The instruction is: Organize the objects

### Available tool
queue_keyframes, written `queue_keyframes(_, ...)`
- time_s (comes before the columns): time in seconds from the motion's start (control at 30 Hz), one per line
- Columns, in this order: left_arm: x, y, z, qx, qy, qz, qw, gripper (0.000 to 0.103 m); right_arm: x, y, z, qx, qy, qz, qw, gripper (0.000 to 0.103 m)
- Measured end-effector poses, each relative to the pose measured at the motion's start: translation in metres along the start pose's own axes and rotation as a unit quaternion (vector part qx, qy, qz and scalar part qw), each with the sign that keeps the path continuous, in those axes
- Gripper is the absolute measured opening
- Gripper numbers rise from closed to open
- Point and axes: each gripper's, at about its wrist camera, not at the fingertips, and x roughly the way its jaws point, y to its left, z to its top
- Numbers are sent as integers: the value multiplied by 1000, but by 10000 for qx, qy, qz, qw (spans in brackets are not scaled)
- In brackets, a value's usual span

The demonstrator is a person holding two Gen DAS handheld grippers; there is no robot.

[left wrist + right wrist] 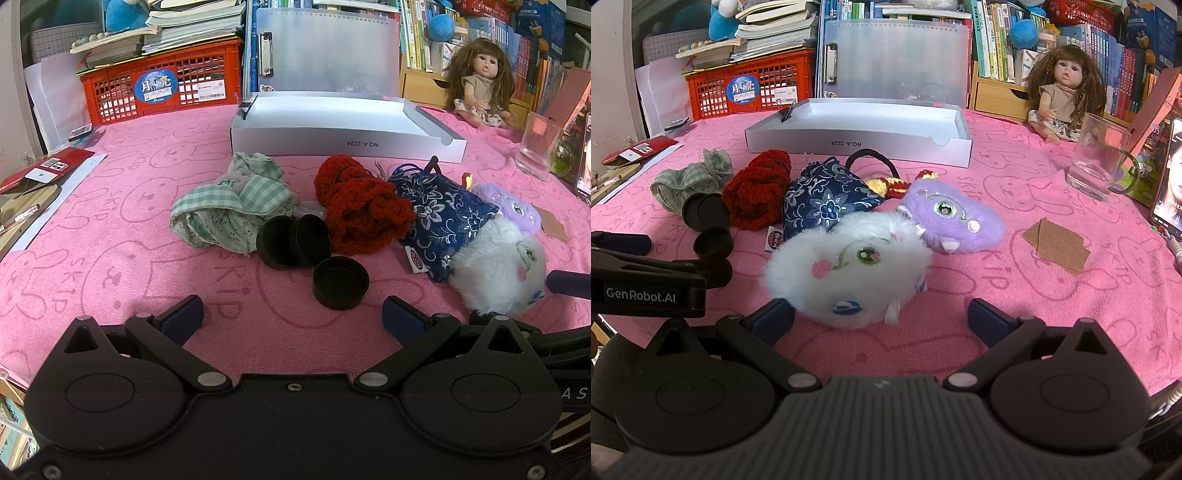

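Pink rabbit-print cloth (110, 229) covers the table, with bookshelves (1015, 44) crowding the wall behind. Nearest, the left gripper (293, 314) hovers low with its jaws wide apart and nothing between them, just short of a black round lid (340, 282). The right gripper (881, 319) is likewise spread and empty, its left finger touching or almost touching a white furry toy (849, 273). Behind the lid lie two more black lids (293, 242), leaning together against a green checked cloth (232, 203) and a red knitted bundle (364, 210). A blue flowered pouch (827, 201) rests against the white toy, with a purple furry toy (955, 221) beside it. Farther back stands an open grey box (857, 142), then a red crate (753, 88), a glass mug (1099, 162) and a doll (1065, 92).
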Motion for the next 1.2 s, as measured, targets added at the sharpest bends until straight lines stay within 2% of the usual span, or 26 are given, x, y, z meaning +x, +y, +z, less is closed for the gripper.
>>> queue_keyframes(1.2,-2,2,2,-3,12,59,10000,103,-1,2,0,3,-11,-1,10000,103)
